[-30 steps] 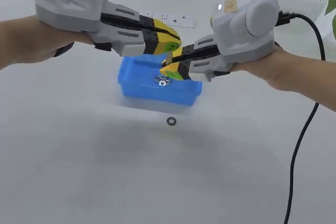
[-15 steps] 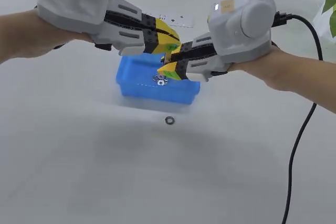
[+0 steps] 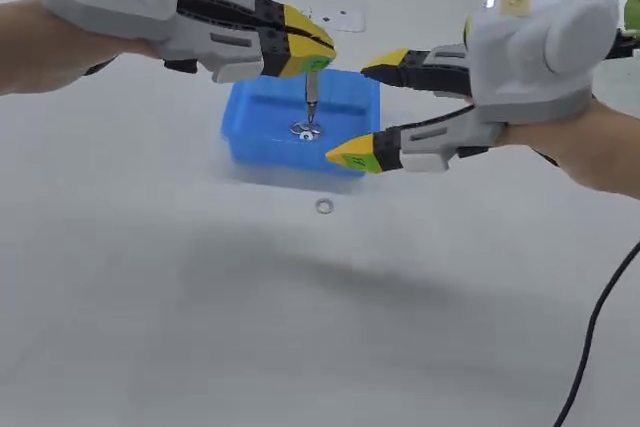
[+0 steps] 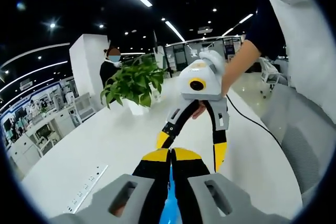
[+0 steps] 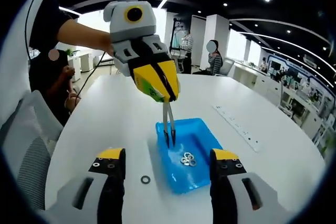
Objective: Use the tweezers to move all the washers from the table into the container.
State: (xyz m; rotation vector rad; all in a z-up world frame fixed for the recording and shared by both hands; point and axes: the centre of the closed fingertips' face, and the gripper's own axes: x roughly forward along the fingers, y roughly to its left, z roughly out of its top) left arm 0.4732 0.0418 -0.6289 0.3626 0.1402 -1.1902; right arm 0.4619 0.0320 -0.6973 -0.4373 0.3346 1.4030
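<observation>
- Washers (image 3: 305,131) lie in a small silvery heap on the floor of the container (image 3: 245,132), at the centre of the head view. One loose washer (image 3: 323,207) sits on the counter (image 3: 200,327), just below the container's near wall. We judge the job nearly done, with that single piece left to fetch.
- The left tongs (image 3: 318,50) come in from the upper left and are clamped tight on the tweezers (image 3: 311,102). They grip the tweezers by the upper end, so the thin points hang straight down over the heap. That reads to us as a drop position above the container. We cannot make out a washer between the points.
- The right tongs (image 3: 365,109) reach in from the right, spread wide and holding nothing. One jaw sits above the container's upper right corner and the other at its lower right. We take this as standing by beside the tweezers, perhaps ready to press the tweezer arms together.
- The container is a shallow blue rectangular tray with rounded corners, and it looks like glossy plastic.
- The washers are thin, flat metal rings, and the tweezers are slim bright metal narrowing to fine points.
- The counter is smooth, pale and matte. We expect a flat ring to slide on it rather than lift easily, so the points would need to catch an edge.
</observation>
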